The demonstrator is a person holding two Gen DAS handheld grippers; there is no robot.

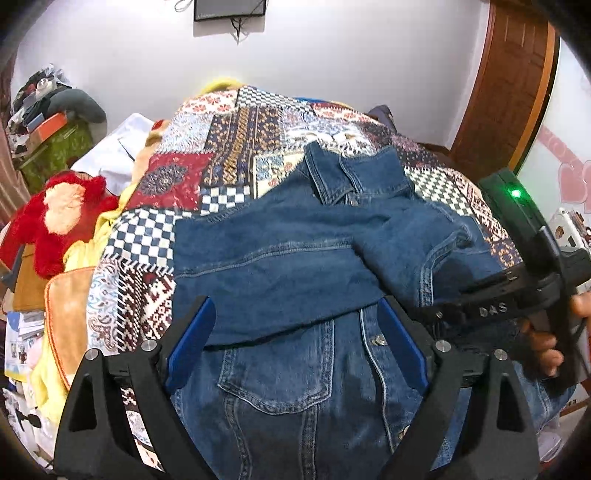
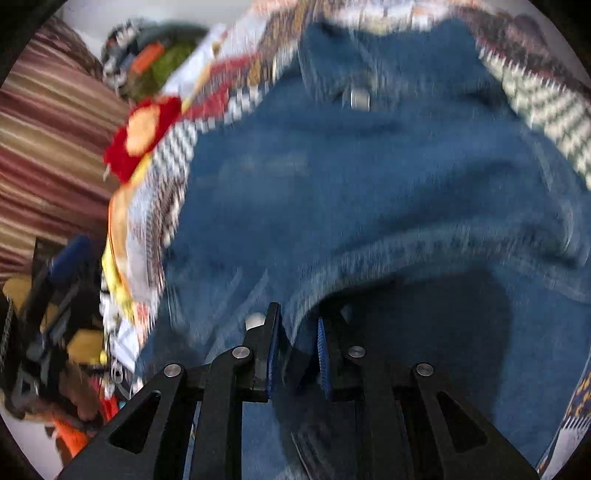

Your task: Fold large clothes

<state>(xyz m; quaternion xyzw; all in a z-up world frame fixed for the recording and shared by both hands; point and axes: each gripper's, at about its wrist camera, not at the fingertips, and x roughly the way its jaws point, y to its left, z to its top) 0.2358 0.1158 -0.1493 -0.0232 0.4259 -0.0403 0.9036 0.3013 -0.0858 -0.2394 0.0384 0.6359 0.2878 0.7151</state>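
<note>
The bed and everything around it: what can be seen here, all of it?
Blue denim jacket: one, blue, spread on the bed, one side folded across its front.
Patchwork patterned bedspread: one, red, navy and white, under the jacket.
Red plush toy: one, red with a peach face, left of the bed.
Dark wall screen: one, black, on the white wall.
Brown wooden door: one, brown, at right.
Left gripper: one, black with blue pads, jaws open over the jacket.
Right gripper: one, black, jaws closed on denim.
Hand: one, holding the right gripper's handle.
</note>
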